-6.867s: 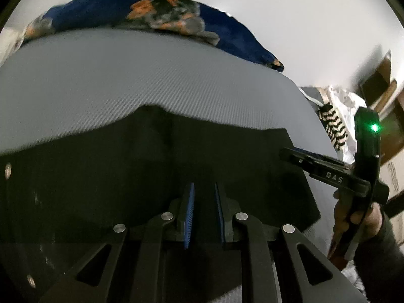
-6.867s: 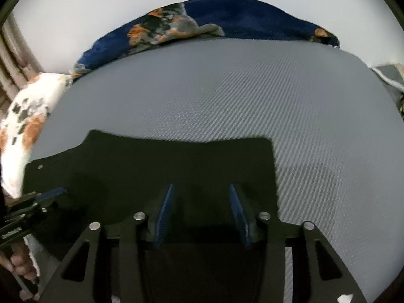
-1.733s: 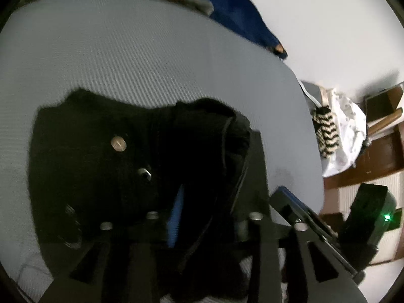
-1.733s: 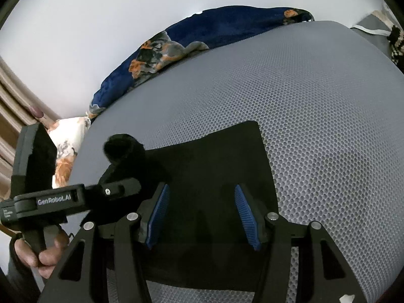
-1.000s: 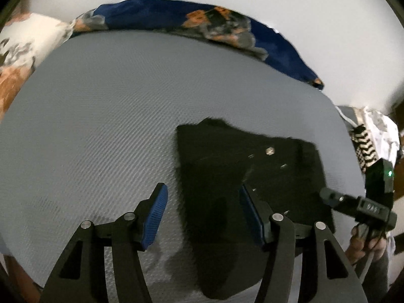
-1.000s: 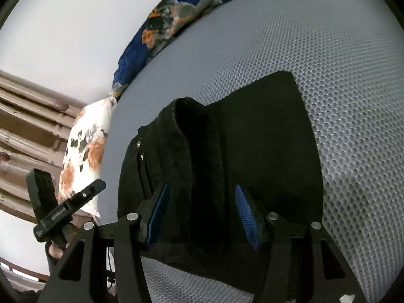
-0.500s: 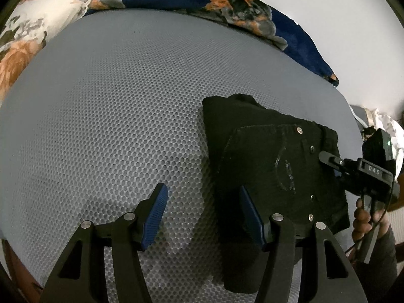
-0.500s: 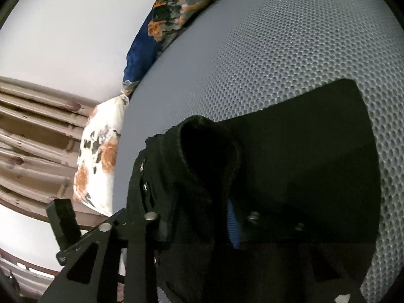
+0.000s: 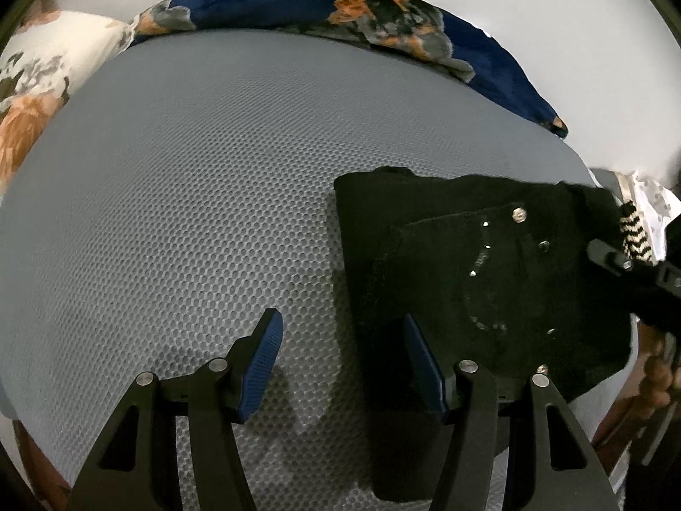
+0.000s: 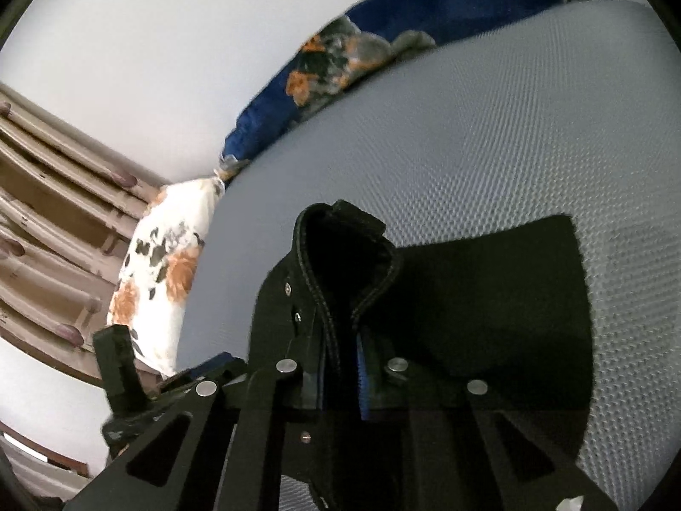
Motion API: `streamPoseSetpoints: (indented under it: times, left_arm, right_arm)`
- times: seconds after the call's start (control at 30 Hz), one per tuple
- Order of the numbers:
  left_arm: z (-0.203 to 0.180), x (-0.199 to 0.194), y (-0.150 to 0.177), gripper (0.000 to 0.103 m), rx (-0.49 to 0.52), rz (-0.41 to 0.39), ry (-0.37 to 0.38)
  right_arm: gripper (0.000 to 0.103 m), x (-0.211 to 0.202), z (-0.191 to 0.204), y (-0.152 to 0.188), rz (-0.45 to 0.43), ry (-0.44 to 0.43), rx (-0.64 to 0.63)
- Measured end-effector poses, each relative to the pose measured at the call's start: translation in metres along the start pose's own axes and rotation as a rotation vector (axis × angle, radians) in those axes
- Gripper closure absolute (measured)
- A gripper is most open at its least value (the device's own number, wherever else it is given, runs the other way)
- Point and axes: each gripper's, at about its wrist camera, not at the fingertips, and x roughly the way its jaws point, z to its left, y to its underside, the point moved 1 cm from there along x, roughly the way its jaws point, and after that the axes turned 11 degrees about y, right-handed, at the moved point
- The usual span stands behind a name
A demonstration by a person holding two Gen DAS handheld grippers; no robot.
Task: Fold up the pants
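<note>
black denim pants [image 9: 476, 281] on honeycomb mesh | left jaws apart, empty | right jaws just closed, pinching waistband

item: black denim pants [image 9: 481, 281] with small silver rivets and a metal button
state: folded into a thick, roughly square bundle
pose: one stitched edge [image 10: 340, 264] raised, the remainder flat
place: right half of left wrist frame; lower centre of right wrist frame
</note>
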Motion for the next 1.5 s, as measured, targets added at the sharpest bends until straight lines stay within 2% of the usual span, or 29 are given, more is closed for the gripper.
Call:
streamPoseSetpoints:
  times: [0.1,0.23,0.47,0.57,0.63,0.77,1.0,1.27,1.33,1.37,1.4,1.5]
  left_arm:
    - [-0.007,0.003,-0.004,0.043,0.019,0.002,0.001]
    - [-0.017,0.007,-0.009,0.043,0.043,0.004,0.009]
    - [-0.034,0.015,-0.022,0.043,0.096,0.0,0.003]
    - [-0.039,0.027,-0.024,0.043,0.107,0.017,0.002]
    - [-0.04,0.041,-0.024,0.043,0.112,0.045,0.0]
    - [-0.038,0.063,-0.018,0.043,0.121,0.085,-0.002]
    - [-0.039,0.06,-0.013,0.04,0.144,0.097,0.007]
    - [-0.045,0.047,0.012,0.04,0.174,0.115,0.026]
    - [-0.045,0.043,0.017,0.04,0.177,0.117,0.033]
    - [-0.046,0.042,0.019,0.04,0.18,0.118,0.035]
    - [-0.047,0.041,0.022,0.04,0.183,0.118,0.035]
    - [-0.049,0.041,0.026,0.04,0.185,0.123,0.043]
  right_arm:
    - [0.092,-0.016,-0.006,-0.005,-0.031,0.01,0.008]
    - [0.092,-0.023,-0.034,-0.006,-0.047,0.055,0.073]
    - [0.092,-0.005,-0.088,0.01,-0.021,0.158,0.18]
    - [0.09,0.005,-0.102,0.013,-0.009,0.173,0.205]
    - [0.087,0.008,-0.103,0.012,-0.002,0.175,0.208]
    - [0.074,0.004,-0.094,0.01,0.0,0.21,0.181]
    - [0.073,-0.028,-0.089,0.029,-0.006,0.232,0.16]
    - [0.073,-0.05,-0.08,0.054,0.0,0.215,0.15]
    - [0.074,-0.049,-0.078,0.059,0.008,0.221,0.138]
    - [0.078,-0.05,-0.077,0.06,0.005,0.231,0.126]
    - [0.087,-0.051,-0.076,0.062,0.0,0.246,0.116]
    - [0.092,-0.058,-0.074,0.065,-0.01,0.244,0.121]
